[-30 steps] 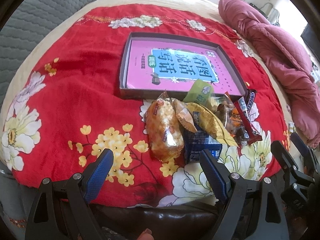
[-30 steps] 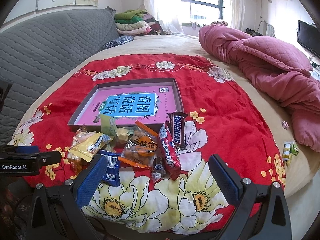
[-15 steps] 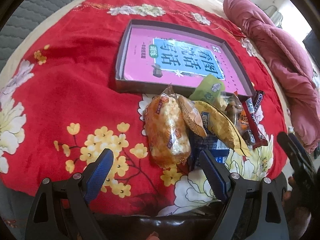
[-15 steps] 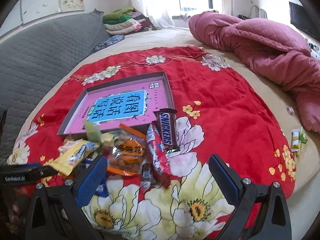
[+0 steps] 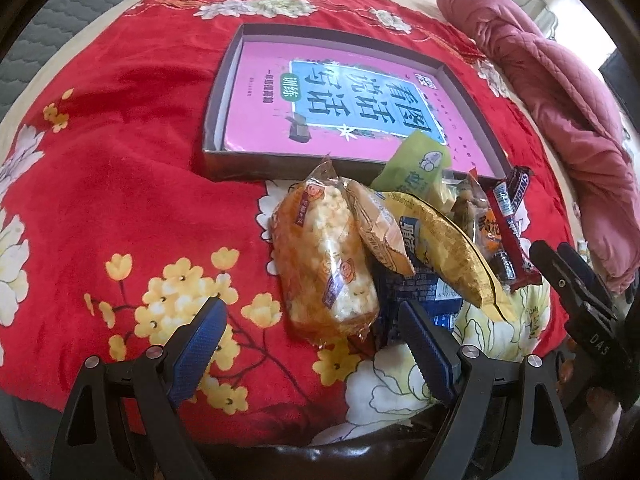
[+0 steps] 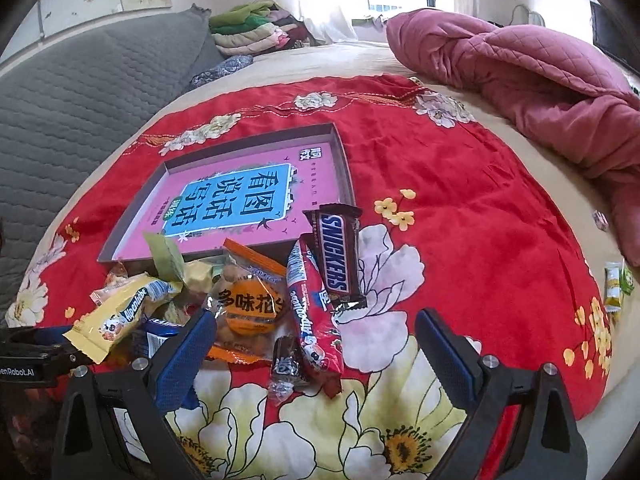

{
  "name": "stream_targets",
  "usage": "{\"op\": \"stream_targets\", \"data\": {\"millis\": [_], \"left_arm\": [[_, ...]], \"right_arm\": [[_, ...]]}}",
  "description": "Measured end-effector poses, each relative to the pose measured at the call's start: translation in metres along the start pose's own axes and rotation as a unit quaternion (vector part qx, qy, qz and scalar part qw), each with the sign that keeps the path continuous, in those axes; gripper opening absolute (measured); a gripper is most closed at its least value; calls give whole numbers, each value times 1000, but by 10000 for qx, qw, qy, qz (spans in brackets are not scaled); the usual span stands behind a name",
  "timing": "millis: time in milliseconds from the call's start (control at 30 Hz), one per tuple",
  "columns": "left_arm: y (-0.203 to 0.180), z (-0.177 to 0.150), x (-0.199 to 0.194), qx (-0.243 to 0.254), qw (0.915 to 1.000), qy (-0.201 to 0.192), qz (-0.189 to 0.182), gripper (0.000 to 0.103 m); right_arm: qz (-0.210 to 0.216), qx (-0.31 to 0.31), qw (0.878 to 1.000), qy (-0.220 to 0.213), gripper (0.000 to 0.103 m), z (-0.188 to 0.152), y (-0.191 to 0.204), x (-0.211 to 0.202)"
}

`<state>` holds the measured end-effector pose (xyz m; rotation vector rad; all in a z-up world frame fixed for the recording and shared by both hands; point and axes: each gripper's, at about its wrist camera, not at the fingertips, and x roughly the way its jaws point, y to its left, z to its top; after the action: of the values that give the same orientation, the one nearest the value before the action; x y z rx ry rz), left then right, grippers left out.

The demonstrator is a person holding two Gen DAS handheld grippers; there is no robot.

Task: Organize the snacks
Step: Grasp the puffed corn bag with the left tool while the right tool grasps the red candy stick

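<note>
A heap of wrapped snacks lies on a red flowered cloth, just in front of a shallow dark tray [image 5: 218, 92] [image 6: 344, 160] lined with a pink book cover. In the left wrist view, my left gripper [image 5: 312, 332] is open, its fingers on either side of the near end of a clear orange puffed-rice pack [image 5: 320, 256]. A yellow bag [image 5: 448, 256] [image 6: 120, 316] and blue packet lie beside it. In the right wrist view, my right gripper [image 6: 316, 340] is open over a red candy bar [image 6: 308, 312], with a Snickers bar [image 6: 336, 252] and an orange peanut pack [image 6: 250, 304] beyond.
A crumpled pink quilt [image 6: 520, 68] lies at the right of the bed. A grey quilted headboard [image 6: 80, 88] runs along the left, with folded clothes [image 6: 252, 28] behind. Small green and yellow packets [image 6: 616, 284] sit near the bed's right edge.
Both grippers have moved forward and lower toward the snack heap. The left one now straddles the puffed-rice pack. Nothing has been picked up.
</note>
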<state>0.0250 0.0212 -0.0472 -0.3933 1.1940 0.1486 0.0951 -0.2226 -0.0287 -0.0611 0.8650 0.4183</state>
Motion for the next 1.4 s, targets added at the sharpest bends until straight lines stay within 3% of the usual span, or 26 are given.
{"op": "stream_targets", "data": {"millis": [267, 533, 667, 1067, 1167, 1400], "left_arm": [[4, 8, 11, -48, 10000, -7, 19, 88], [9, 11, 17, -109, 9999, -5, -35, 88], [11, 10, 18, -120, 9999, -9, -50, 87], [13, 8, 18, -252, 9984, 27, -505, 58], [14, 9, 15, -259, 9980, -9, -572, 48], [13, 11, 15, -233, 9990, 27, -393, 49]], "right_arm": [[-91, 3, 9999, 67, 92, 1, -3, 10], [-75, -20, 9996, 268, 67, 1, -7, 29], [127, -31, 9993, 341, 58, 1, -6, 37], [516, 90, 9981, 310, 30, 2, -10, 40], [645, 270, 9969, 358, 29, 1, -18, 41], [555, 146, 9976, 398, 29, 0, -14, 43]]}}
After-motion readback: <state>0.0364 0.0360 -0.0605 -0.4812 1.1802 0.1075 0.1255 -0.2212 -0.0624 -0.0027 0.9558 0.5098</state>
